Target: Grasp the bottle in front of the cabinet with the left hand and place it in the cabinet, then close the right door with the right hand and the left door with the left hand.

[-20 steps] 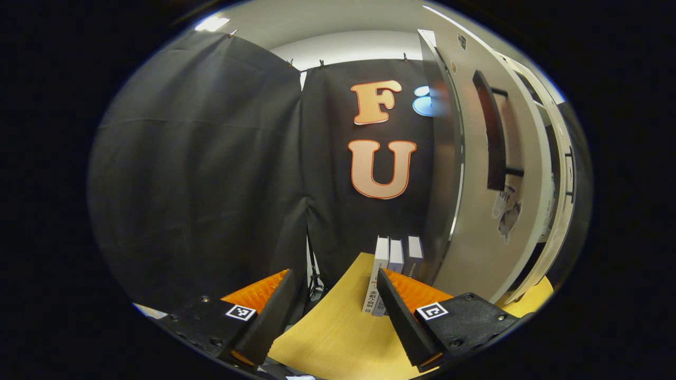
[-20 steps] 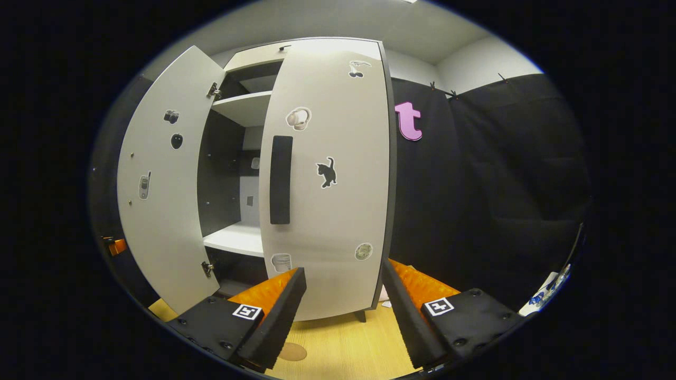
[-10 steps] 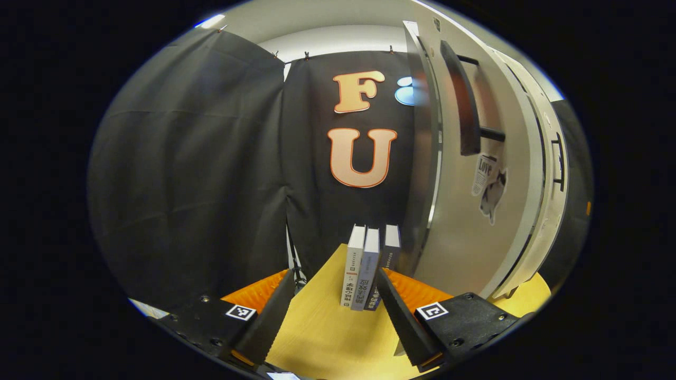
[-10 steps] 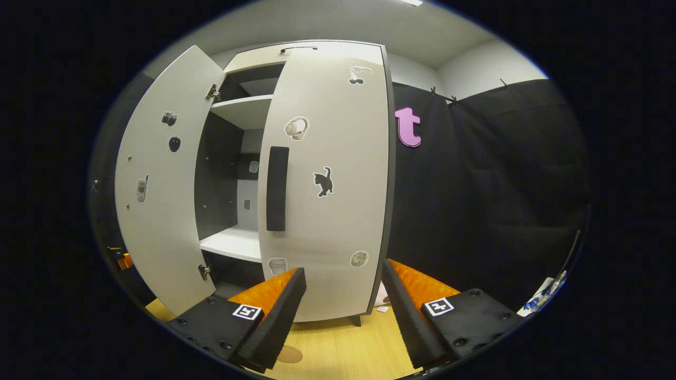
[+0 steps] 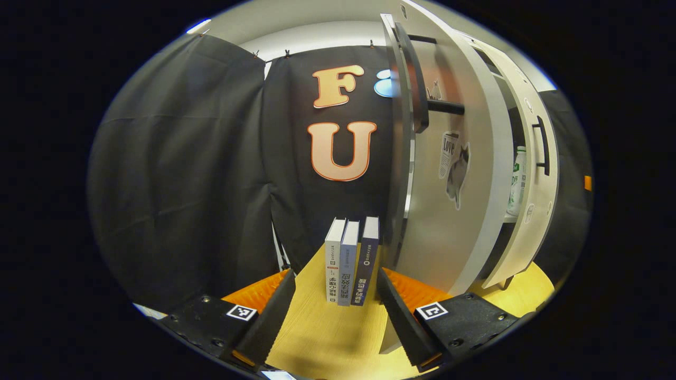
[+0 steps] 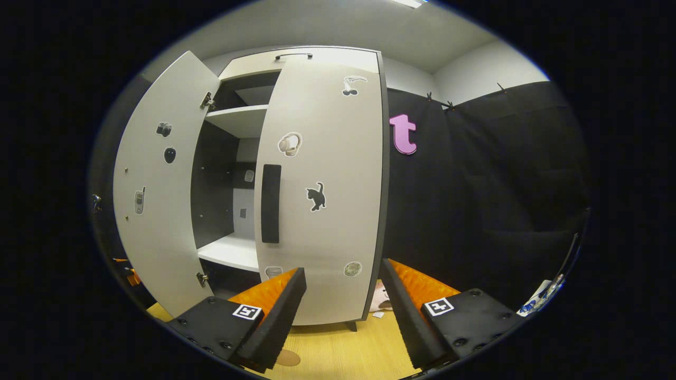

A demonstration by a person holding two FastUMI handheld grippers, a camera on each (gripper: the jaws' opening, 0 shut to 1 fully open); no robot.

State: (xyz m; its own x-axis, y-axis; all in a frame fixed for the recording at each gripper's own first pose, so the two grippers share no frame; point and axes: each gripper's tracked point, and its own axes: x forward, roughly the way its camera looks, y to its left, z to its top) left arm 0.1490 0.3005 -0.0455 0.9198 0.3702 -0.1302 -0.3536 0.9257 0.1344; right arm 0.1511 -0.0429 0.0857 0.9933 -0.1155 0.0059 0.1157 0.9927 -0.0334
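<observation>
The cabinet stands tall against the black cloth wall, pale grey outside and dark inside, on a light wooden table. In the right gripper view its right door looks nearly shut, face-on, with a dark vertical handle and a few stickers, a black cat among them. The left door hangs open, swung out to the left on its hinges, small stickers on its inner face. Between the two doors I can see a white upper shelf and a lower white shelf.

In the left gripper view the left door is seen almost edge-on from outside, its long dark handle standing off the panel and a cat sticker below it. Past it, in the gap before the right door, the bottle stands upright on a shelf inside the cabinet, white with green on its label.

Three books stand upright side by side on the table, just left of the open door's edge.

The left gripper hovers low over the table with its fingers spread wide and nothing between them; the books sit beyond the gap. The right gripper is likewise released, fingers apart and holding nothing, pointed at the lower part of the right door. Whether it touches the door, I cannot tell.
</observation>
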